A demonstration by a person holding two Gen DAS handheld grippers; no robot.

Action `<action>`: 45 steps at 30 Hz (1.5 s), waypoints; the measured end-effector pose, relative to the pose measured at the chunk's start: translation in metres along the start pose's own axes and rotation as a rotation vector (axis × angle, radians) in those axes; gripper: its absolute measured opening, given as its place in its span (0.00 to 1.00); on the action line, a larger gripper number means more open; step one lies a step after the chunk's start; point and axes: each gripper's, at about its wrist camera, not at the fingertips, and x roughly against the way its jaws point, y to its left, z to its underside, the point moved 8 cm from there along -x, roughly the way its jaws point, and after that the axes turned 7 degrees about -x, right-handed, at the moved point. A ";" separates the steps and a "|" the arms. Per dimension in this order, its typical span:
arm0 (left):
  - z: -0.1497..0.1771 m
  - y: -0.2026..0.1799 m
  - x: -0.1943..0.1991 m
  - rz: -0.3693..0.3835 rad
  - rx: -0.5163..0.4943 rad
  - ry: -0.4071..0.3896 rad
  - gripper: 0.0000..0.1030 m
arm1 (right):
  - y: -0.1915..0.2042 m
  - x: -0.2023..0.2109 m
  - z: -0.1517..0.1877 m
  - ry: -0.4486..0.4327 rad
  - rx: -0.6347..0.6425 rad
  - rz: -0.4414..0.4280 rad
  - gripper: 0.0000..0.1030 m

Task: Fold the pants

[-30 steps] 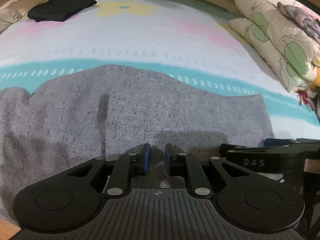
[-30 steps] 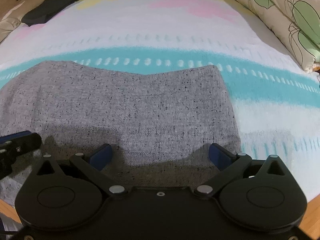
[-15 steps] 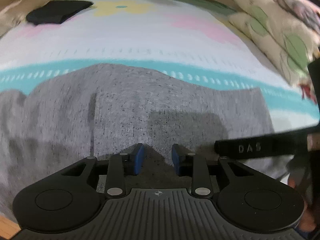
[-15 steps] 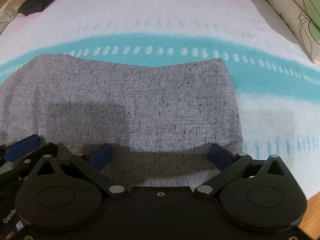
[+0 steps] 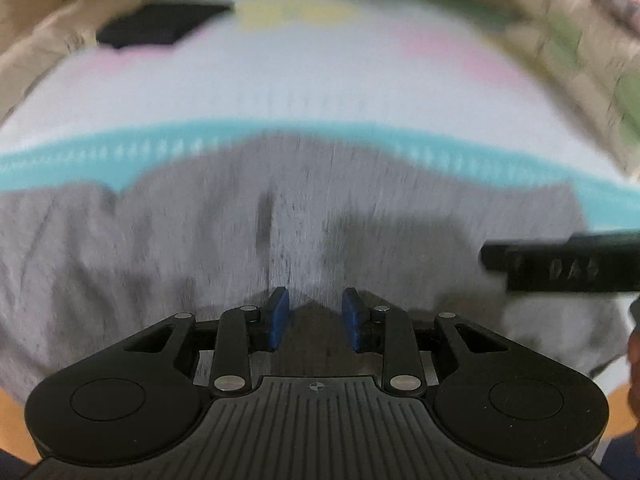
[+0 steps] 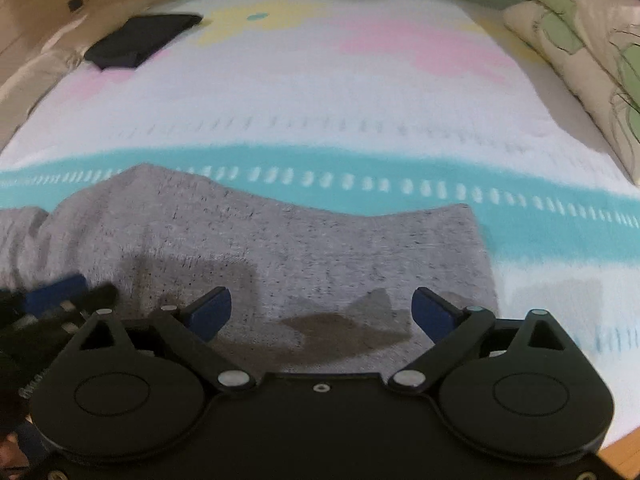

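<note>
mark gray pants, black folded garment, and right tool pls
gray pants point(image 6: 320, 248), right wrist view, middle of the speckled fabric.
black folded garment point(image 6: 140, 40), right wrist view, centre of its top face.
right tool point(image 6: 322, 312), right wrist view, midway between the open blue fingertips.

Blurred white letters "DAS" on right gripper point(image 5: 568, 270) side.

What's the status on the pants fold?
Left gripper jaws just opened, nothing pinched. Right gripper jaws wide, empty. Grey pants flat on the bed. Nothing in the way.
</note>
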 end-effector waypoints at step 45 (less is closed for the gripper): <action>0.009 0.137 0.070 -0.204 0.293 -0.178 0.37 | -0.006 -0.052 0.006 0.191 -0.105 0.111 1.00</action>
